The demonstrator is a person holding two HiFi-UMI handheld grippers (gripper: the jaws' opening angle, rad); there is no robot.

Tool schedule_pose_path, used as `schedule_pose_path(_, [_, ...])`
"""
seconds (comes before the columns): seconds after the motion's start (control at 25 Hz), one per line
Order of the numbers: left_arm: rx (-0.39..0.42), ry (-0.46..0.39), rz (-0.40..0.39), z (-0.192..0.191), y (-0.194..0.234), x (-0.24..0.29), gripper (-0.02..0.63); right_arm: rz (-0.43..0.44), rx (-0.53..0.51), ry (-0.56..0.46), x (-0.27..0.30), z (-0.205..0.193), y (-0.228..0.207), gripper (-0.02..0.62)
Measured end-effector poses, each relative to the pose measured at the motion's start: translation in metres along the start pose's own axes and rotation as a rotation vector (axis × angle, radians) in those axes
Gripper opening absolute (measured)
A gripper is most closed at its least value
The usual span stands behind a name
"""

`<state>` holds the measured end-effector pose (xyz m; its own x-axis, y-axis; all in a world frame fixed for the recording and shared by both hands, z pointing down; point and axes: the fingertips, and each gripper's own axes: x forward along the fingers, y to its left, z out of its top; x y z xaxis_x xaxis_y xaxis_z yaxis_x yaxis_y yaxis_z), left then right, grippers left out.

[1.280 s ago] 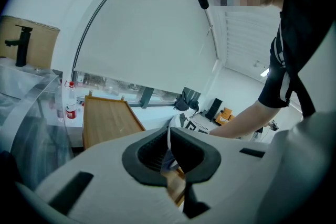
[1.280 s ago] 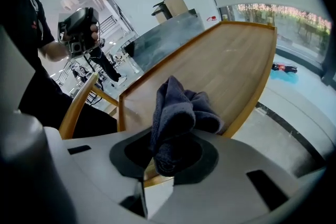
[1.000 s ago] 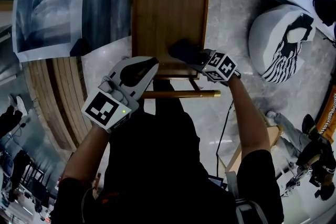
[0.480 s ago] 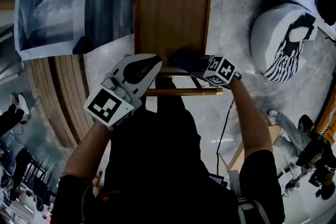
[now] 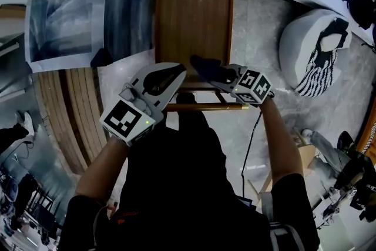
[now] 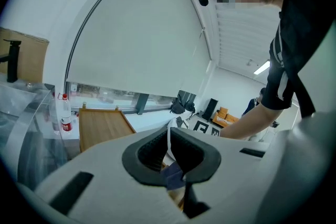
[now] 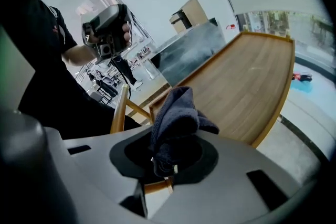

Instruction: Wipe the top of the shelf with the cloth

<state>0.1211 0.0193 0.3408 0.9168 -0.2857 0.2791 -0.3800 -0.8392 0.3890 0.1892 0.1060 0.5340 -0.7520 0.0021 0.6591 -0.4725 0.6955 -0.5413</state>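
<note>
Right gripper [image 5: 223,76] clamps the dark cloth [image 5: 207,67] over the wooden shelf top's [image 5: 191,9] near edge; left gripper [image 5: 174,72], jaws together and empty, is just beside it.

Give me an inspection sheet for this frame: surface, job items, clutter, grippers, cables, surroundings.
Surface: wooden shelf top, bare, no marks visible.
Job's things: dark cloth, bunched, over the shelf's near edge.
Clutter: plastic-wrapped panel beside the shelf; red-labelled bottle near its far end.
Grippers: right gripper shut on the cloth; left gripper shut, empty, by the near-left corner.
Cables: black cable hanging below the right forearm.
Surroundings: grey floor; white-and-black round object.
</note>
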Motion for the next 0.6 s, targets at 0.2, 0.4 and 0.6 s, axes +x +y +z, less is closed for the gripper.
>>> schedule_pose_path(0.2, [0.015,0.018,0.014,0.015,-0.001,-0.009,0.032,-0.062,0.006,-0.118,-0.021,0.035,0.007,0.08])
schedule_pose_path(0.4, [0.039,-0.013,0.019,0.035,0.003,-0.025,0.032,-0.119,0.019,-0.24,-0.041,0.074,0.017,0.08])
schedule_pose_path(0.6, [0.103,-0.057,0.01,0.05,0.008,-0.04,0.032,-0.148,0.007,-0.291,-0.057,0.103,0.031,0.08])
